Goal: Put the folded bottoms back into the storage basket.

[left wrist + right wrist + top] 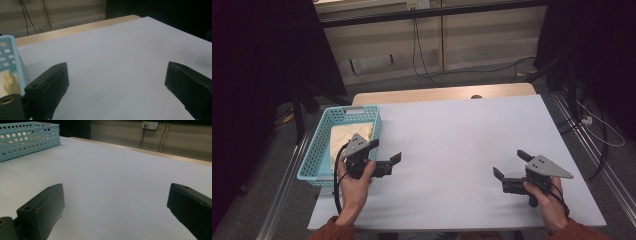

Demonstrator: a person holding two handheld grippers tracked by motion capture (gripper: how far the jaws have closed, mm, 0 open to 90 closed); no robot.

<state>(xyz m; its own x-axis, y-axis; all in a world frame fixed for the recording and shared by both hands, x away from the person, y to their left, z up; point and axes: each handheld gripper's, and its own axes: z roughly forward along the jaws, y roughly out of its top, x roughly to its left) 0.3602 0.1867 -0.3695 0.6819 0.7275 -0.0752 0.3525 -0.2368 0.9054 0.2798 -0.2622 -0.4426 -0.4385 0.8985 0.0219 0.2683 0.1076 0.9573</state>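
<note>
My left gripper [386, 151] stands open just to the right of a light blue perforated basket [314, 150] at the table's left edge, with nothing between its jaws. A cream cloth [348, 135] lies folded inside the basket. In the left gripper view the gripper [120, 75] has its black jaws spread wide over bare white table, and the basket [10, 56] with the cloth [8, 82] is at the far left. My right gripper [510, 163] is open and empty near the front right of the table. In the right gripper view the gripper [116, 197] points across the table toward the basket [27, 137].
The white table top [462, 130] has a wooden strip [442, 93] along its far edge. Metal rails run along both sides of the table. Cables [422, 65] trail on the floor beyond, and a wall socket [149, 125] sits at the back.
</note>
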